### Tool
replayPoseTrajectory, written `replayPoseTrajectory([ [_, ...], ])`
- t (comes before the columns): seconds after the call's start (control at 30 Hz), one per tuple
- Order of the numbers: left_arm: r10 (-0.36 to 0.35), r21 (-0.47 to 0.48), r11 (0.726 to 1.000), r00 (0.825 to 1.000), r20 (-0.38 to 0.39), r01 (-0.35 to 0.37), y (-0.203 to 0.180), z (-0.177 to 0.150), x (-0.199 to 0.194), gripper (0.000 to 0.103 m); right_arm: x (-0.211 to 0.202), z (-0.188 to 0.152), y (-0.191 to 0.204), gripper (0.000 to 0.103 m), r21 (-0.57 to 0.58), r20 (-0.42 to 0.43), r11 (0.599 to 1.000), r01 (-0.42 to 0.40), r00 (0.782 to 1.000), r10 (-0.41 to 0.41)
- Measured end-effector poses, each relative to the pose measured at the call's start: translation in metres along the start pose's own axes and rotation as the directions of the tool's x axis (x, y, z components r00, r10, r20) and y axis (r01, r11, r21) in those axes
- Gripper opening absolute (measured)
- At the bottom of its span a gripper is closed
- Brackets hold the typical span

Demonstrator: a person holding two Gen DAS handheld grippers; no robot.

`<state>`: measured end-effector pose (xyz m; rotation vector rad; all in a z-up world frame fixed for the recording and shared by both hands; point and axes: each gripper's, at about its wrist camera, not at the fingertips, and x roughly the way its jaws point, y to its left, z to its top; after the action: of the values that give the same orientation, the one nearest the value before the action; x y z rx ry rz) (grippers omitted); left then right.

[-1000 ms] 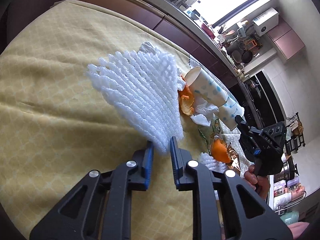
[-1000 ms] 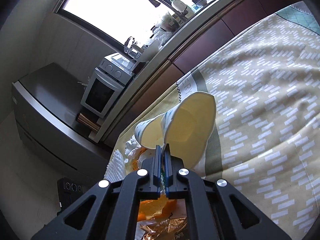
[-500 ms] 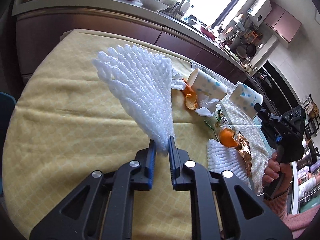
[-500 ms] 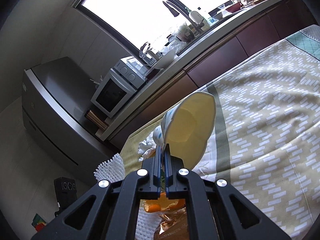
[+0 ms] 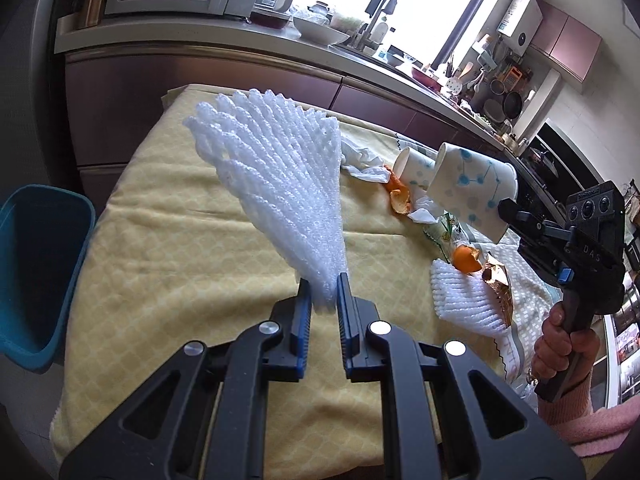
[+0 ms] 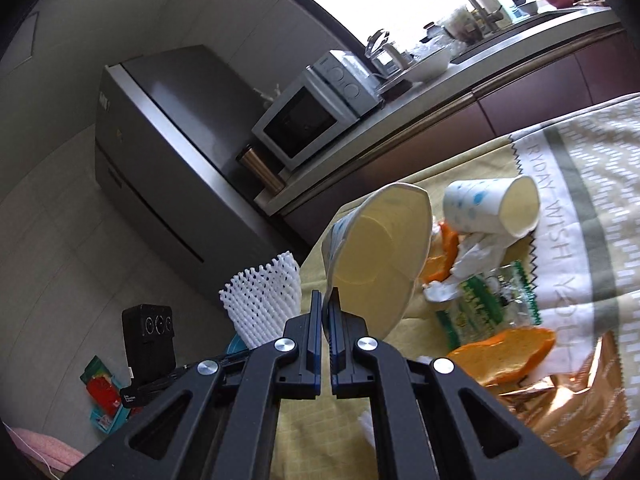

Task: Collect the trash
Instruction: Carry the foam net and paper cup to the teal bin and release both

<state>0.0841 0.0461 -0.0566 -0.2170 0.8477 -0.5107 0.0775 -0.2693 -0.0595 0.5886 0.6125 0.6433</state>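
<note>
Yellow quilted tablecloth [image 5: 168,264]: both loads now lifted off it. Left gripper [image 5: 323,300] clamps white foam fruit net [image 5: 280,184]; right gripper [image 6: 325,312] pinches blue-dotted paper cup [image 6: 376,256]. Teal plastic bin [image 5: 36,272] left of cloth, likely next.

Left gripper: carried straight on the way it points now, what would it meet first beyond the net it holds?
Probably the yellow tablecloth past the foam net clamped in the left gripper; the teal bin sits well off to the side. Depth is uncertain.

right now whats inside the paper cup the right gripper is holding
Nothing visible: the held paper cup faces the right wrist camera mouth-on, showing a bare pale inner wall and bottom. The right gripper pinches its rim, covering only that small strip of the lip.
</note>
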Motion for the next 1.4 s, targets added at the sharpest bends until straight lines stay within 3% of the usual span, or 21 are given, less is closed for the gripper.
replayPoseTrajectory([
  [0.23, 0.042, -0.032, 0.999, 0.999, 0.020, -0.041, 0.020, -0.010, -0.022, 0.013, 0.040, -0.001, 0.015, 0.002, -0.027, -0.092, 0.997, -0.075, 0.993, 0.073],
  [0.7, 0.134, -0.140, 0.983, 0.986, 0.095, -0.120, 0.071, -0.027, -0.079, 0.013, 0.114, -0.011, 0.069, 0.002, -0.084, -0.254, 0.976, -0.200, 0.951, 0.173],
  [1.4, 0.269, -0.262, 0.938, 0.952, 0.145, -0.225, 0.126, -0.042, -0.129, 0.013, 0.205, -0.025, 0.118, 0.002, -0.112, -0.408, 0.947, -0.303, 0.882, 0.234],
])
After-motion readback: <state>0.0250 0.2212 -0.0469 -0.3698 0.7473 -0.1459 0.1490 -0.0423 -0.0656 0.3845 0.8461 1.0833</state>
